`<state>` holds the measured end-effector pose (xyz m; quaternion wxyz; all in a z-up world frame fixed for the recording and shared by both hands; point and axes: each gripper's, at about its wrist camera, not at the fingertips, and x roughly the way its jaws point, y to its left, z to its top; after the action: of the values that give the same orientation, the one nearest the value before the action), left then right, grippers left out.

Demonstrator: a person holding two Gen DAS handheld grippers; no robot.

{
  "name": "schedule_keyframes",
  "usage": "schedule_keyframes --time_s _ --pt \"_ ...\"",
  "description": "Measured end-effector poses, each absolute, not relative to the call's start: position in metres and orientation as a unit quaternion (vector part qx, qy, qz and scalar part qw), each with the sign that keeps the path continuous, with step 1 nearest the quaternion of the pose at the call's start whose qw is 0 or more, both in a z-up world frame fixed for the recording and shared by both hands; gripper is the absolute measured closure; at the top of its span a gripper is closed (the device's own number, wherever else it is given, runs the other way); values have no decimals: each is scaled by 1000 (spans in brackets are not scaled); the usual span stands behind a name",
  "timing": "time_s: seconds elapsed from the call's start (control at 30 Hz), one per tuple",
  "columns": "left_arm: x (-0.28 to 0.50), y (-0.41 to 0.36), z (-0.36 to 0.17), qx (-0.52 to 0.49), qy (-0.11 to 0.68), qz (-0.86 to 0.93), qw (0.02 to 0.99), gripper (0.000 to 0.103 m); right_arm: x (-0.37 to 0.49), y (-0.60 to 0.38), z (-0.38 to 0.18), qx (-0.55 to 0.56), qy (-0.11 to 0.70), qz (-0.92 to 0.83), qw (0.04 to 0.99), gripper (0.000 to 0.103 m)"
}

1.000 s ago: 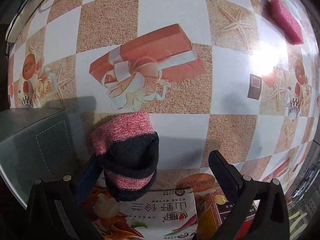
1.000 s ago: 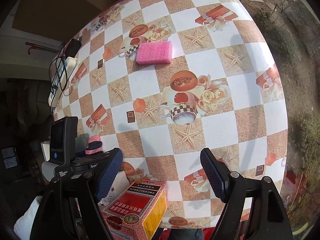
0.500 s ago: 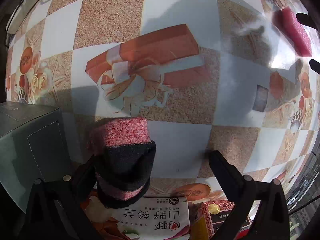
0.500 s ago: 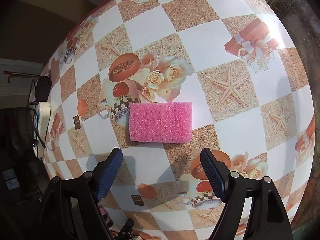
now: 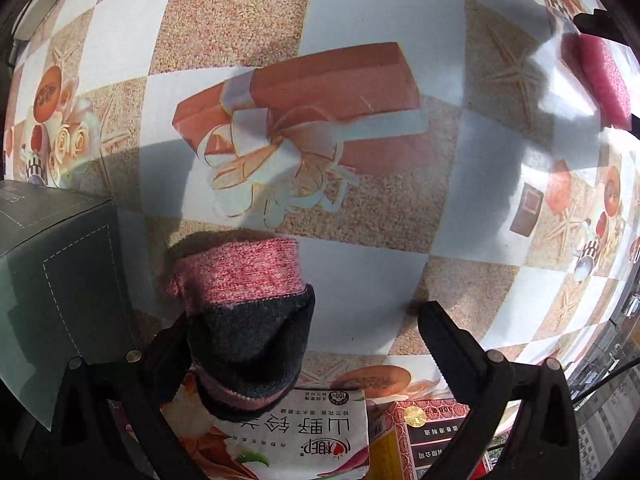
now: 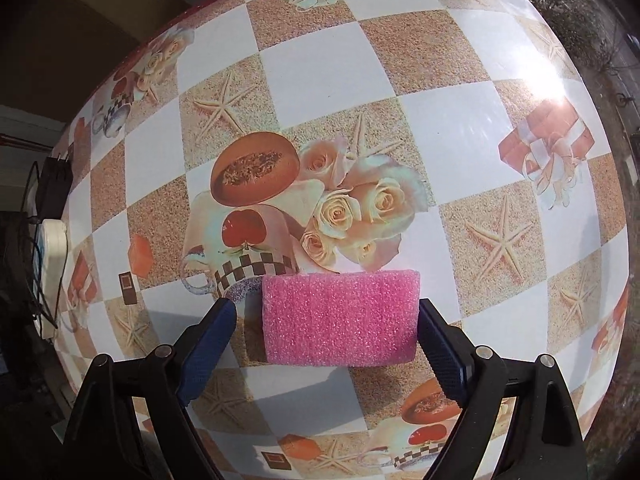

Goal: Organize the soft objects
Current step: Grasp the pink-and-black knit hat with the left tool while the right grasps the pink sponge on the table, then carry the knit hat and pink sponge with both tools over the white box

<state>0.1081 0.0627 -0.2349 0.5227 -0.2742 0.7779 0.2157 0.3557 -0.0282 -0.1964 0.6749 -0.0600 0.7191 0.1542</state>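
A rolled pink and black sock [image 5: 244, 312] lies on the patterned tablecloth, its near end on a white snack packet [image 5: 280, 440]. My left gripper [image 5: 304, 328] is open; the sock leans against its left finger [image 5: 168, 344], and the right finger stands apart. A pink foam sponge [image 6: 340, 316] lies on the cloth between the fingers of my open right gripper [image 6: 324, 328]. The right finger [image 6: 436, 340] touches the sponge's end; the left finger stands a little off it. The sponge also shows at the far right of the left wrist view [image 5: 604, 80].
A grey-green box [image 5: 52, 280] stands at the left of the sock. A red carton [image 5: 432, 432] lies beside the snack packet. A white power strip with cables [image 6: 48, 272] hangs at the table's left edge. The round table's edge [image 6: 600, 80] curves on the right.
My right gripper has moved forward and down over the table until the pink sponge sits between its fingers. My left gripper has edged closer to the sock and stays open.
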Motion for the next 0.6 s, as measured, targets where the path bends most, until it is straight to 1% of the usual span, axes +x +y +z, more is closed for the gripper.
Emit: schedule_keyframes --time_s 0.03,0.07,0.17,0.2,0.27,0.3,0.33,0.37,0.4,0.47,0.5,0.6 --pt "108 58 -233 -272 777 218 524 0 356 -29 -195 -63 718 150 677 19" --pt "108 57 -232 -270 777 220 525 0 356 -30 -193 -69 713 144 682 30" --pt "109 49 -223 -259 775 219 533 5 355 -30 -192 -72 715 162 677 32" --pt "109 48 -220 -255 773 219 538 9 353 -34 -190 -74 714 166 676 32" --pt "109 44 -212 -243 769 217 550 17 351 -42 -188 -63 718 167 673 32" --pt "109 42 -207 -235 765 216 559 27 351 -50 -187 -53 721 167 670 32" --pt "109 43 -201 -224 762 215 568 39 350 -55 -186 -45 724 168 668 32" --pt "109 42 -196 -212 759 216 577 46 349 -62 -184 -39 726 169 666 32" --pt "109 42 -191 -202 755 215 585 56 348 -68 -182 -36 727 171 664 32" --pt "107 46 -181 -200 742 210 605 62 343 -80 -178 -31 728 173 663 31" --pt "106 47 -176 -201 735 206 614 67 341 -86 -176 -28 728 174 662 32" --pt "104 47 -158 -201 713 195 643 70 331 -107 -169 -19 729 174 661 31"
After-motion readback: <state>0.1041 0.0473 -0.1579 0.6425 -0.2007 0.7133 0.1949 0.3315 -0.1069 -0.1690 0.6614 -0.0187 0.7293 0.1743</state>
